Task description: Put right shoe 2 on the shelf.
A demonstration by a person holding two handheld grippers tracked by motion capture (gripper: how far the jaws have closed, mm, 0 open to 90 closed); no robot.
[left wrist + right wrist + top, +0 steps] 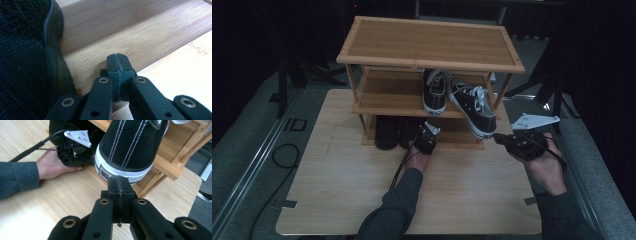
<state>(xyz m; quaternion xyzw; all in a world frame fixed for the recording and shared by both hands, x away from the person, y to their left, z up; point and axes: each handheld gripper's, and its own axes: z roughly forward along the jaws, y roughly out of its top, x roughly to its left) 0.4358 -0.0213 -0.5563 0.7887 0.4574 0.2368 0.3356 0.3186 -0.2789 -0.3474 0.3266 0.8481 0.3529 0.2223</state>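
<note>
A three-tier bamboo shoe rack (430,45) stands at the back of the table. On its middle shelf sit two black canvas sneakers with white soles: one (434,90) lies fully on the shelf, and the other (472,105) juts heel-first over the front edge. My right gripper (497,137) is shut and empty. Its tip (119,183) sits just below that sneaker's white heel (125,171). My left gripper (424,135) is shut too, and its tip (117,62) rests low over the bottom shelf board (140,37), beside a black shoe (25,62).
A pair of black shoes (387,132) fills the left of the bottom shelf. The rack's top shelf is bare wood. Light wooden tabletop (352,185) spreads in front of the rack. Grey floor and a cable (282,155) lie to the left.
</note>
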